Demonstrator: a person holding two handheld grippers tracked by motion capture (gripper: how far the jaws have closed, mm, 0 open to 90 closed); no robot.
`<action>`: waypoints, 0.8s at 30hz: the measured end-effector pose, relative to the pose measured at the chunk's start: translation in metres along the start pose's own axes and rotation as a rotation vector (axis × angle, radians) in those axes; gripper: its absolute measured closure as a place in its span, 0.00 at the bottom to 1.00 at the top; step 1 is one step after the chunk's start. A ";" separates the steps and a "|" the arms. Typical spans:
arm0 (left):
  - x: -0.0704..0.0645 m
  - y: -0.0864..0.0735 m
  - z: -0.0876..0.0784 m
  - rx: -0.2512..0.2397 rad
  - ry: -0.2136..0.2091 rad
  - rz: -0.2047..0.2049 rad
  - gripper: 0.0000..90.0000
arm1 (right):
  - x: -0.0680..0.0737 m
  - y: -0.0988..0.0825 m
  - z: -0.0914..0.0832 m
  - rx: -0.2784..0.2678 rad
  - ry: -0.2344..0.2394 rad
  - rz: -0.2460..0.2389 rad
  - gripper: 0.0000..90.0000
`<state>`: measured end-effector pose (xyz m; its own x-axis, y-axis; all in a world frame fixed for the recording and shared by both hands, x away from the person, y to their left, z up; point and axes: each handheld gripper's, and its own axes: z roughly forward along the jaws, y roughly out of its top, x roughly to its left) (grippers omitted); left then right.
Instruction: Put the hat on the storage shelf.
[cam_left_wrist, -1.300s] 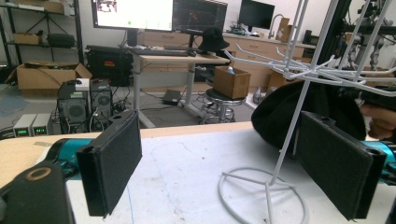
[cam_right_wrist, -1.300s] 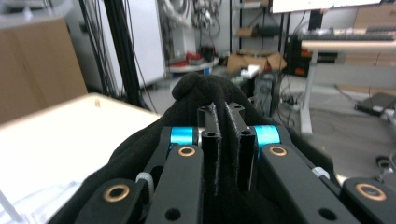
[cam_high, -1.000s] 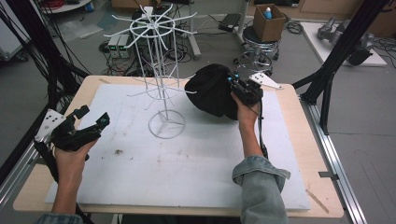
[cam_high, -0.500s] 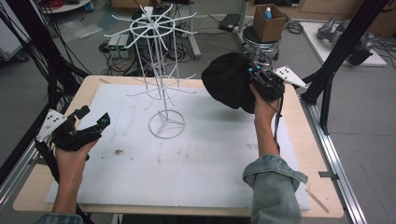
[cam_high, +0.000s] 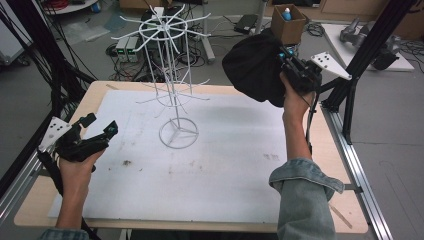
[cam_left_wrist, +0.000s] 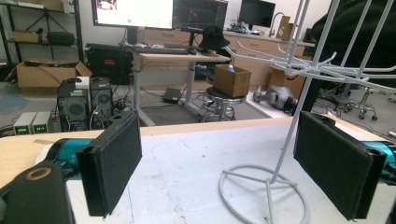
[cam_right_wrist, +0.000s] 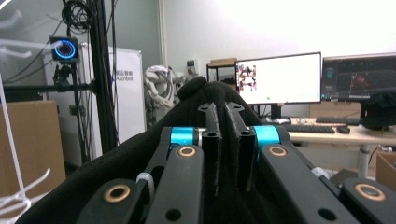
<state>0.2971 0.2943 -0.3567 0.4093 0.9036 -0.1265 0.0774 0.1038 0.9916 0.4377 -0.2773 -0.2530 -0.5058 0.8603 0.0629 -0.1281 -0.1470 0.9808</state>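
The high view looks forward and down on the table (cam_high: 215, 227), the white wire rack (cam_high: 172, 75) near its far middle. The left gripper view sits low and close, facing the wire rack (cam_left_wrist: 285, 140) across the tabletop. The right gripper view faces level, beyond the rack, toward monitors (cam_right_wrist: 280, 77).

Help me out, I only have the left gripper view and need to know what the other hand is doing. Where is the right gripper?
Observer: The right gripper is raised over the table's far right corner, above the surface.
Operator: Is it carrying something?
Observer: Yes, its fingers are shut on a black hat, the cloth pinched between them.
Operator: Is the hat on the rack yet?
Observer: No. It hangs in the air to the right of the white wire rack, apart from its arms.
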 end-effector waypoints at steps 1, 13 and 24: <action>0.000 0.000 0.000 -0.001 0.000 0.001 0.17 | 0.001 0.004 0.001 -0.005 0.003 0.003 0.96; 0.000 0.000 0.000 0.000 -0.001 0.001 0.17 | 0.007 0.047 0.005 -0.071 0.024 -0.006 0.96; 0.000 0.000 0.000 -0.004 0.001 -0.001 0.17 | 0.006 0.073 0.011 -0.107 0.129 -0.001 0.96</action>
<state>0.2968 0.2947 -0.3562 0.4082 0.9040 -0.1270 0.0741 0.1059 0.9916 0.4345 -0.2771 -0.1790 -0.6102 0.7916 0.0314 -0.2149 -0.2035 0.9552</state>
